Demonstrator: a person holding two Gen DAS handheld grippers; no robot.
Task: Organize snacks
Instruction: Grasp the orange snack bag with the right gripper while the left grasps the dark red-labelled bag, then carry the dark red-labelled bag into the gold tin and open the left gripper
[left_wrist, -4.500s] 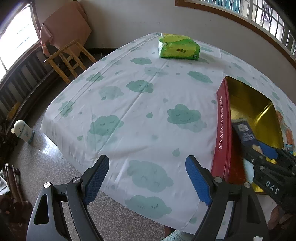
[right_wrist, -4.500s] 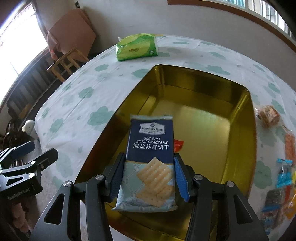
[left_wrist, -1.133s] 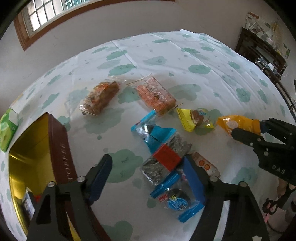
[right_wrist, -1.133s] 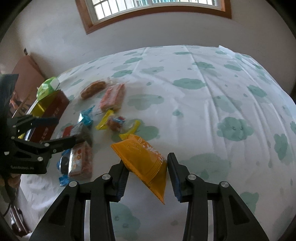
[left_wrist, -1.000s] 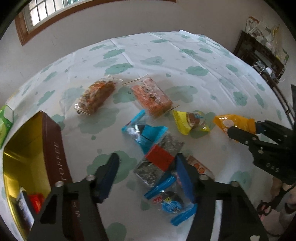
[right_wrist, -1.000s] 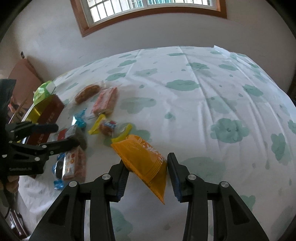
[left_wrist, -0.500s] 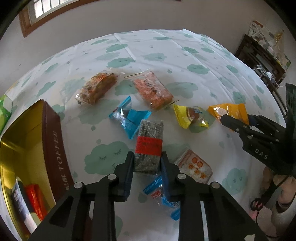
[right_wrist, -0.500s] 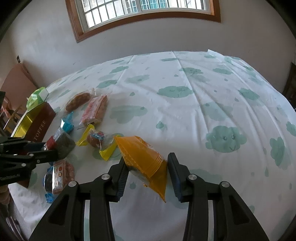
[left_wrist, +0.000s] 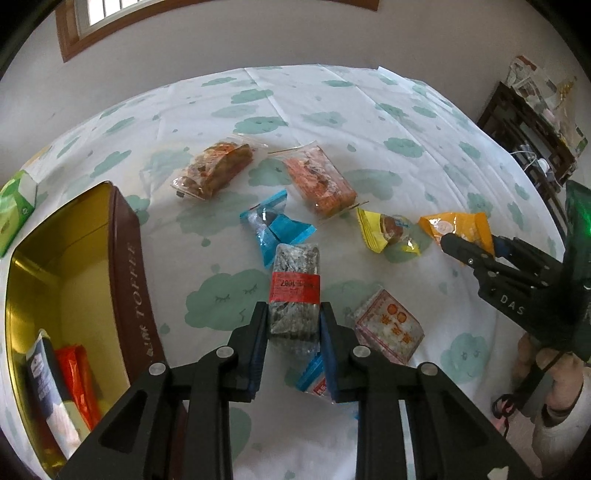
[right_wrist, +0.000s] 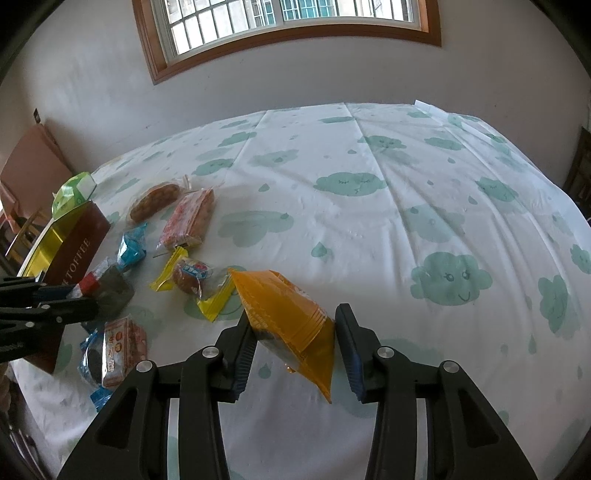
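Seaweed pack (left_wrist: 294, 286) lengthwise away, left tongs (left_wrist: 293, 325) clamped

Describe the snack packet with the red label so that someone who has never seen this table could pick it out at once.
Start at the open gold-lined toffee tin at the left of the cloud-print tablecloth; the loose snacks lie to its right. Nearest the camera, pinched between the left gripper fingers, is the packet with the red label. Unlike its blue, yellow and orange neighbours, it is clear with dark contents and a red band across its middle.

Counter (right_wrist: 424, 229) lies open on the right; scattered snack packets (left_wrist: 314, 184) crowd the stretch beside the toffee tin (left_wrist: 129, 266).
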